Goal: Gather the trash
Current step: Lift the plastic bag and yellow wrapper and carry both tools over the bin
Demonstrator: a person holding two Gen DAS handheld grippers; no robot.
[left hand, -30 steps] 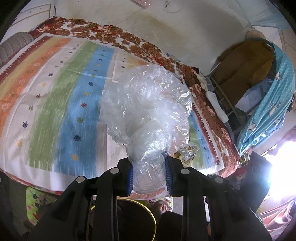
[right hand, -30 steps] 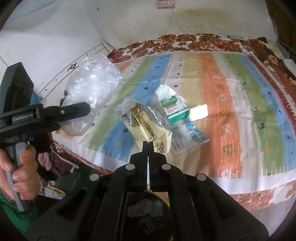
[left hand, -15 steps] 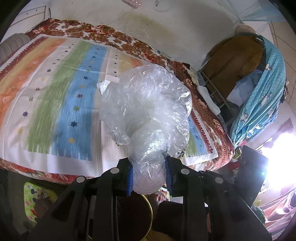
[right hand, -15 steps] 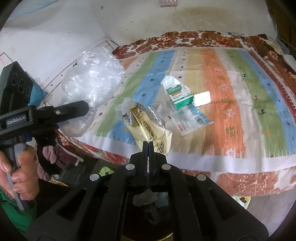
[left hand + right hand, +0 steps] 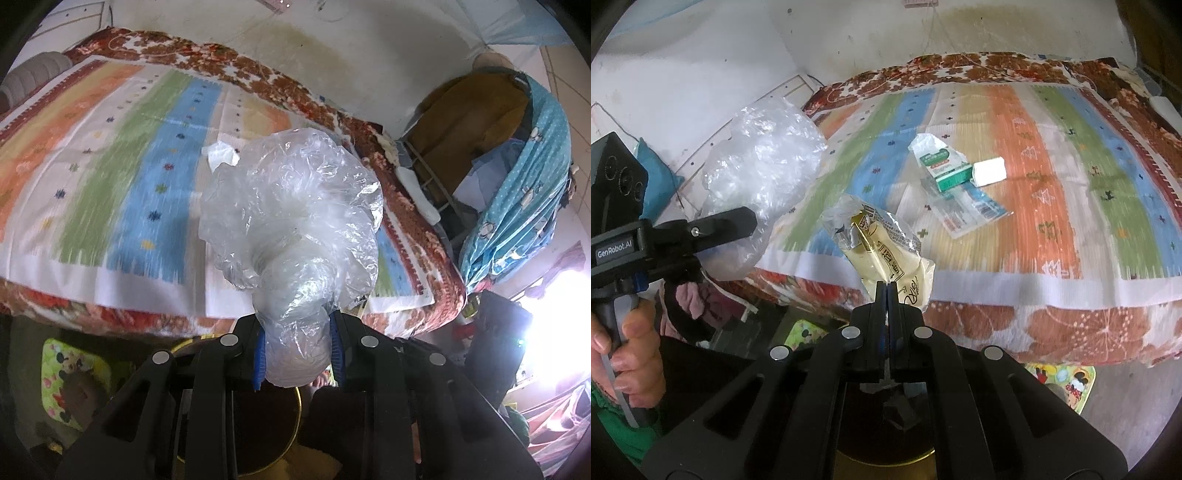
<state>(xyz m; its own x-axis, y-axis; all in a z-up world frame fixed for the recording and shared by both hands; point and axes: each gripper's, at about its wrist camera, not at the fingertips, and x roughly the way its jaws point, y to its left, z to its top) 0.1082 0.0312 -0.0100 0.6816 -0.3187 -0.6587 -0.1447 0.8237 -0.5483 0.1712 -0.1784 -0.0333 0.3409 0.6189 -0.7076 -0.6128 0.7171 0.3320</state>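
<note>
Clear plastic bag clamped in left gripper; yellow wrapper pinched in right gripper. Both have drawn back off the bed toward the bin; drop likely next

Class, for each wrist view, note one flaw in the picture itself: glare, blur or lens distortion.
Left wrist view: a window at right blows out to white glare, and the striped bedspread is smeared by motion blur. Right wrist view: the bedspread's stripes streak likewise, the bed edge bows from fisheye distortion, while the yellow wrapper stays sharp.
</note>
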